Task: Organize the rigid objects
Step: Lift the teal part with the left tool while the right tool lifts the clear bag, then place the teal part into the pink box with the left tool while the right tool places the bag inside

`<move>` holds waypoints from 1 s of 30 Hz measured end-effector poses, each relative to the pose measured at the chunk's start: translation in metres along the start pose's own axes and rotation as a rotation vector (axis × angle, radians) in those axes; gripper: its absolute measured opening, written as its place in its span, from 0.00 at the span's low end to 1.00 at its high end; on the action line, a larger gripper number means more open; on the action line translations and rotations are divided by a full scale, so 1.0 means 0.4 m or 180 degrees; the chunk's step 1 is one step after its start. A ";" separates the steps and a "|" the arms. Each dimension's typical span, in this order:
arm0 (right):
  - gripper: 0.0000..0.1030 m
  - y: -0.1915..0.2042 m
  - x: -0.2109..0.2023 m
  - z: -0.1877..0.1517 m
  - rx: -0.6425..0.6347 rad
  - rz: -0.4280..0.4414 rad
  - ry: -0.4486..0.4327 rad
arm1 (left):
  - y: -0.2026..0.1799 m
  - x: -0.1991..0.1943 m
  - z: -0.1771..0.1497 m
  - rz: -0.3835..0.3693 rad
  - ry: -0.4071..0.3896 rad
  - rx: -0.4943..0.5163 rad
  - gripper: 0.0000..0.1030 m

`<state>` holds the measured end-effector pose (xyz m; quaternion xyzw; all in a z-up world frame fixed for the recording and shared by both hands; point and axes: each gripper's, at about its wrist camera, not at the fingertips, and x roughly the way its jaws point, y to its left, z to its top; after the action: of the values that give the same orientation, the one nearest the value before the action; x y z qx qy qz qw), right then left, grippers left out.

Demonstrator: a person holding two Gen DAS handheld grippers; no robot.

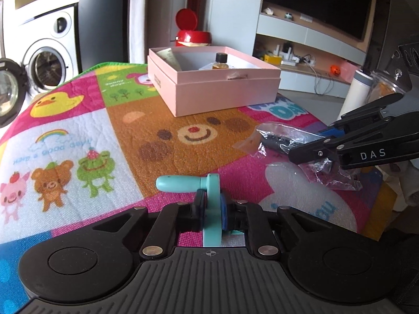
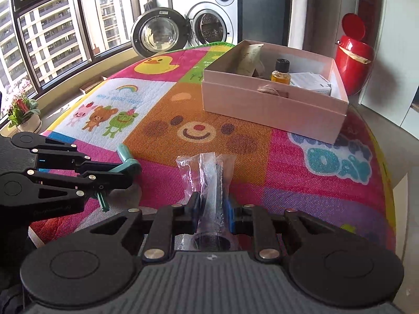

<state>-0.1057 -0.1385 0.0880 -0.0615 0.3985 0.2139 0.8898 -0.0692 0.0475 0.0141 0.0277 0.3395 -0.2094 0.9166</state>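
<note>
Left gripper (image 1: 211, 210): fingers closed on teal crank handle (image 1: 209, 193), low over play mat (image 1: 117, 136).
Right gripper (image 2: 213, 209): fingers clamped on dark cylinder in clear bag (image 2: 212, 183).
Pink box (image 2: 275, 104) beyond, holding amber bottle (image 2: 280, 73).

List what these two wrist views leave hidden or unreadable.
- Dark item in the crinkled clear plastic bag: right wrist view, wrapping and glare blur it; identity unclear.
- Turquoise plastic crank handle: left wrist view, its lower end is hidden behind the left gripper.
- Pink cardboard box: left wrist view, the front wall hides its floor.
- Box side lettering: too small.
</note>
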 end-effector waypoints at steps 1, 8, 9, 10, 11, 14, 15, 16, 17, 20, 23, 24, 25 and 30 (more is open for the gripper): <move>0.20 -0.007 -0.008 0.000 0.0018 -0.0025 -0.0020 | -0.002 0.003 0.005 -0.0018 -0.0006 0.0011 0.14; 0.19 -0.023 -0.043 0.002 0.0103 -0.0052 -0.0113 | -0.015 -0.014 0.027 -0.0102 -0.0080 0.0070 0.14; 0.19 -0.023 -0.047 0.002 0.0101 -0.0049 -0.0127 | -0.017 -0.021 0.029 -0.0119 -0.0096 0.0070 0.14; 0.19 -0.021 -0.052 0.003 0.0100 -0.0048 -0.0141 | -0.018 -0.028 0.033 -0.0132 -0.0109 0.0071 0.14; 0.19 -0.018 -0.058 0.005 0.0098 -0.0042 -0.0162 | -0.019 -0.036 0.037 -0.0152 -0.0122 0.0074 0.14; 0.19 -0.016 -0.089 0.022 0.0112 -0.0034 -0.0262 | -0.021 -0.064 0.066 -0.0251 -0.0216 0.0055 0.14; 0.19 -0.019 -0.108 0.039 0.0132 -0.0028 -0.0335 | -0.021 -0.077 0.089 -0.0280 -0.0277 0.0072 0.14; 0.19 -0.025 -0.132 0.063 0.0147 -0.0023 -0.0436 | -0.019 -0.096 0.124 -0.0291 -0.0390 0.0103 0.14; 0.19 -0.031 -0.155 0.087 0.0150 -0.0037 -0.0541 | -0.015 -0.113 0.166 -0.0290 -0.0516 0.0138 0.14; 0.19 -0.059 -0.239 0.208 0.0111 -0.0205 -0.1016 | 0.001 -0.150 0.325 -0.0260 -0.0919 0.0173 0.14; 0.19 -0.101 -0.275 0.344 0.0154 -0.0378 -0.1315 | 0.022 -0.137 0.480 -0.0211 -0.1208 0.0143 0.14; 0.19 -0.114 -0.273 0.375 0.0174 -0.0428 -0.1362 | 0.032 -0.117 0.527 -0.0204 -0.1245 0.0122 0.14; 0.19 -0.133 -0.261 0.415 0.0207 -0.0523 -0.1417 | 0.040 -0.095 0.560 -0.0216 -0.1245 0.0110 0.14; 0.19 -0.222 -0.118 0.497 0.0452 -0.0698 -0.1171 | 0.091 0.116 0.636 -0.0200 -0.0947 -0.0199 0.14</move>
<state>0.0403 -0.1785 0.2513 -0.0016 0.2344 0.0949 0.9675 0.1325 0.0148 0.1767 -0.0428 0.2071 -0.2291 0.9501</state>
